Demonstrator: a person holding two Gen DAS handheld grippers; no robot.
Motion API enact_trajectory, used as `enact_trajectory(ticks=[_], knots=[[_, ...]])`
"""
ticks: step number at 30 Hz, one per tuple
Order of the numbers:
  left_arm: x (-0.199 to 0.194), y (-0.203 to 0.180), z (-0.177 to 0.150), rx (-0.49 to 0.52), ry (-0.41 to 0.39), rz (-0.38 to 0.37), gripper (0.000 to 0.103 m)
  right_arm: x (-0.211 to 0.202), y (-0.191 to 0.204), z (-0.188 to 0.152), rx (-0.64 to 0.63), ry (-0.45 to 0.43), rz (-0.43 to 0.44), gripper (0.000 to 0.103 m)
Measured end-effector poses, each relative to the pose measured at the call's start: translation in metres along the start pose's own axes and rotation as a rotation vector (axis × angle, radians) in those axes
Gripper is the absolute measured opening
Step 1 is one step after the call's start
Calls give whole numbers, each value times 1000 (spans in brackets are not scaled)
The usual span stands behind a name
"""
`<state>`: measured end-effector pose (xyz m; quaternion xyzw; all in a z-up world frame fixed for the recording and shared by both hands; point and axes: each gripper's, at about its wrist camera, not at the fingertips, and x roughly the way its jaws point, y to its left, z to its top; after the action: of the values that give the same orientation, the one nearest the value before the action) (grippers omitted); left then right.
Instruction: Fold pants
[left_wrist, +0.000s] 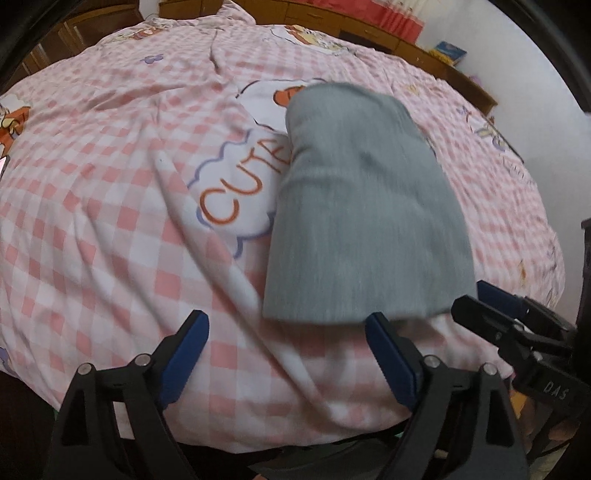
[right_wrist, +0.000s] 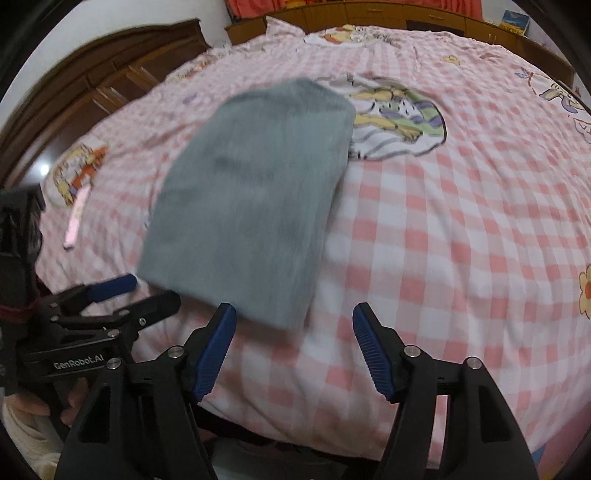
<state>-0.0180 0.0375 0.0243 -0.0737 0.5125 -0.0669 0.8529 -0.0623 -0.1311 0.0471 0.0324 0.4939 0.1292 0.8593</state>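
Note:
The grey pants (left_wrist: 362, 206) lie folded into a narrow flat stack on the pink checked bed cover (left_wrist: 110, 229). They also show in the right wrist view (right_wrist: 251, 206), running away from me. My left gripper (left_wrist: 288, 325) is open and empty, just short of the stack's near edge. My right gripper (right_wrist: 295, 317) is open and empty, at the stack's near right corner. Each gripper shows at the side of the other's view: the right one (left_wrist: 491, 302) and the left one (right_wrist: 147, 291).
The bed cover (right_wrist: 461, 240) carries cartoon prints and a "CUTE" patch (left_wrist: 240, 192). A pink phone-like slab (right_wrist: 75, 218) lies left of the pants. A wooden headboard (right_wrist: 110, 74) and shelf (left_wrist: 424, 48) stand behind. The bed's near edge is right below the grippers.

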Motion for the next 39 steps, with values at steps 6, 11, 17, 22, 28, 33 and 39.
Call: enact_trajectory(ticks=[6, 11, 17, 22, 28, 33, 39], knots=[[16, -4, -8, 25, 32, 31, 90, 21, -3, -8, 11, 59, -48, 67], [23, -9, -10, 58, 36, 68, 91, 28, -9, -10, 26, 69, -43, 68], [29, -8, -10, 45, 44, 72, 93, 30, -11, -11, 26, 67, -38, 70], [30, -10, -10, 51, 42, 78, 95, 32, -9, -11, 22, 65, -39, 73], [32, -14, -10, 53, 40, 83, 96, 36, -5, -10, 25, 62, -33, 74], [32, -12, -10, 50, 35, 82, 96, 35, -7, -11, 27, 59, -28, 74], [32, -12, -11, 50, 35, 82, 96, 36, -8, -12, 29, 55, -23, 75]])
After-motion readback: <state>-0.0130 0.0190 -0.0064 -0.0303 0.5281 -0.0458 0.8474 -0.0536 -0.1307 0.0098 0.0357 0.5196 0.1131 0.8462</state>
